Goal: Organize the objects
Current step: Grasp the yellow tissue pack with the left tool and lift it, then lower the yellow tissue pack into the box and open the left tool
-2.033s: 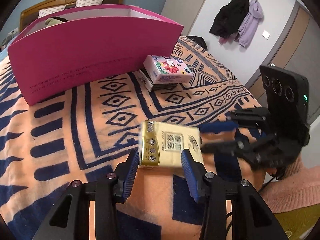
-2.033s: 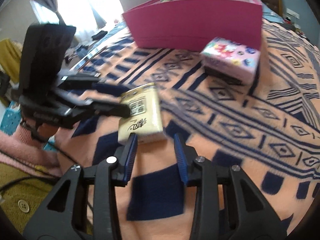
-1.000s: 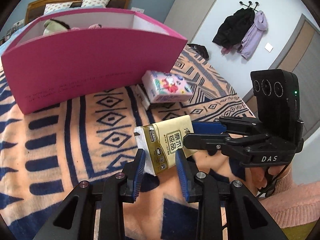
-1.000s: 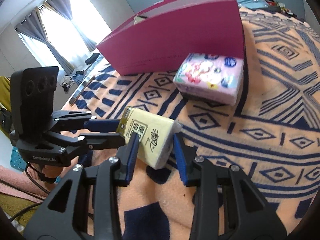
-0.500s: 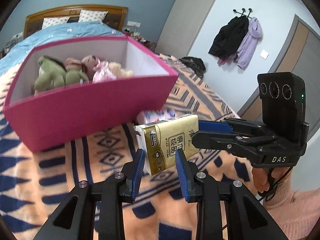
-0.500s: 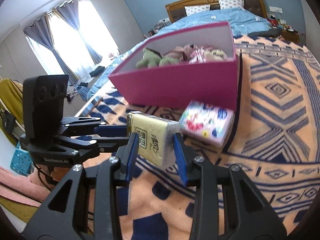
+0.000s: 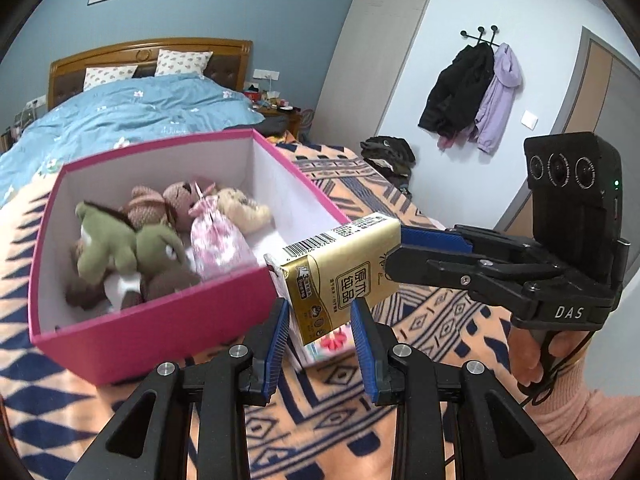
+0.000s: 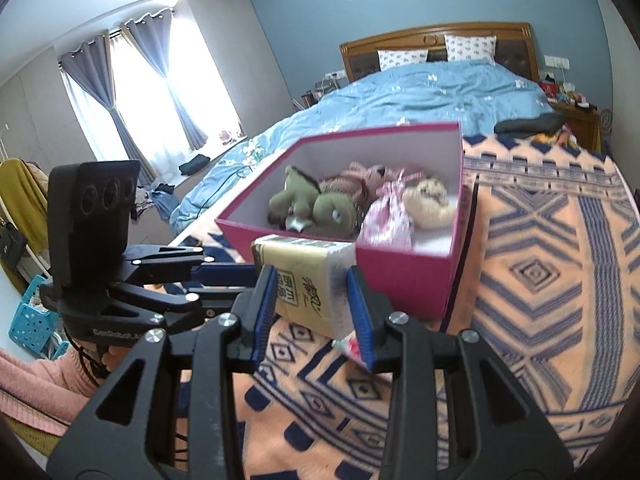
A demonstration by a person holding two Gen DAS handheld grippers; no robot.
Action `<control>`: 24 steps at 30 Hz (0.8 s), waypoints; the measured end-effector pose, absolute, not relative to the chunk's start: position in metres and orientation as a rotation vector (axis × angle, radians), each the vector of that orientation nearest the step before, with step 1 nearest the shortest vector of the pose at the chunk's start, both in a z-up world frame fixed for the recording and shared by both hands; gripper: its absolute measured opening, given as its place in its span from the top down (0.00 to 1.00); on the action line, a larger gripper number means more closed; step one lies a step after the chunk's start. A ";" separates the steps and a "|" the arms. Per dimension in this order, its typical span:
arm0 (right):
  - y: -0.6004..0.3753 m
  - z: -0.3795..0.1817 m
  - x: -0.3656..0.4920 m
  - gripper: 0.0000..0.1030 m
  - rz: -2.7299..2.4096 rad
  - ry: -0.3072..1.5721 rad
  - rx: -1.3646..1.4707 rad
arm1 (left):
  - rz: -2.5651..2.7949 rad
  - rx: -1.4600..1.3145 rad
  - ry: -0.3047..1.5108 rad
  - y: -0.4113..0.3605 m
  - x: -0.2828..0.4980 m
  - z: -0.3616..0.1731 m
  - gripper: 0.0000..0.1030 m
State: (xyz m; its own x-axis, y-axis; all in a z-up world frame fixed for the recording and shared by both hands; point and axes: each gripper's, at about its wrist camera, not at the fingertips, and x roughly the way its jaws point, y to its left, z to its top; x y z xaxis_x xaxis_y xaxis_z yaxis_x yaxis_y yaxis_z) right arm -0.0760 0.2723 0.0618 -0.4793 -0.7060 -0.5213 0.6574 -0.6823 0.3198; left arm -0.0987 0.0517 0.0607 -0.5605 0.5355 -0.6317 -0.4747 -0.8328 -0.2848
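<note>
A yellow tissue pack (image 7: 344, 276) hangs in the air just in front of the near wall of a pink box (image 7: 160, 320). My left gripper (image 7: 320, 338) is shut on its near end. My right gripper (image 8: 312, 308) is shut on its other end; it also shows in the left wrist view (image 7: 404, 248). The pack also shows in the right wrist view (image 8: 308, 280). The pink box (image 8: 408, 280) holds several plush toys (image 7: 132, 248) and a pink pouch (image 7: 218, 236). A pink floral tissue pack (image 7: 328, 344) lies on the blanket below, mostly hidden.
The box stands on a bed with an orange and navy patterned blanket (image 7: 420, 320). A blue quilt (image 8: 420, 88) lies behind the box. Coats (image 7: 472, 92) hang on the far wall. A blue basket (image 8: 32, 320) stands on the floor at the left.
Both grippers have lifted the yellow tissue pack off the blanket, up to about the box's rim. The box's inside has come into view.
</note>
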 end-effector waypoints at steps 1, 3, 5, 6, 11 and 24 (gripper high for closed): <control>0.272 0.065 -0.079 0.62 -2.180 -0.094 0.804 | 2.354 -0.994 -0.118 0.051 -0.103 0.062 0.70; 0.272 0.071 -0.086 0.62 -2.191 -0.086 0.790 | 2.346 -1.006 -0.140 0.051 -0.112 0.065 0.70; 0.271 0.076 -0.091 0.62 -2.196 -0.079 0.777 | 2.353 -1.004 -0.145 0.050 -0.120 0.067 0.70; 0.270 0.077 -0.094 0.62 -2.197 -0.076 0.774 | 2.354 -1.005 -0.151 0.050 -0.124 0.069 0.70; 0.266 0.081 -0.114 0.62 -2.205 -0.074 0.775 | 2.360 -1.016 -0.174 0.045 -0.145 0.073 0.70; 0.255 0.063 -0.158 0.62 -2.191 -0.093 0.894 | 2.331 -1.175 -0.168 0.049 -0.187 0.043 0.70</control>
State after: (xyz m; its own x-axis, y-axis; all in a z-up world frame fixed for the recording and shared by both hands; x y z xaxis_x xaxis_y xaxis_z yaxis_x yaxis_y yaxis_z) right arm -0.1582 0.2554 0.0626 -0.4708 -0.6718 -0.5718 0.6211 -0.7127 0.3260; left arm -0.1871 0.0490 0.0431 -0.4887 0.5010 -0.7143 -0.3936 -0.8572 -0.3321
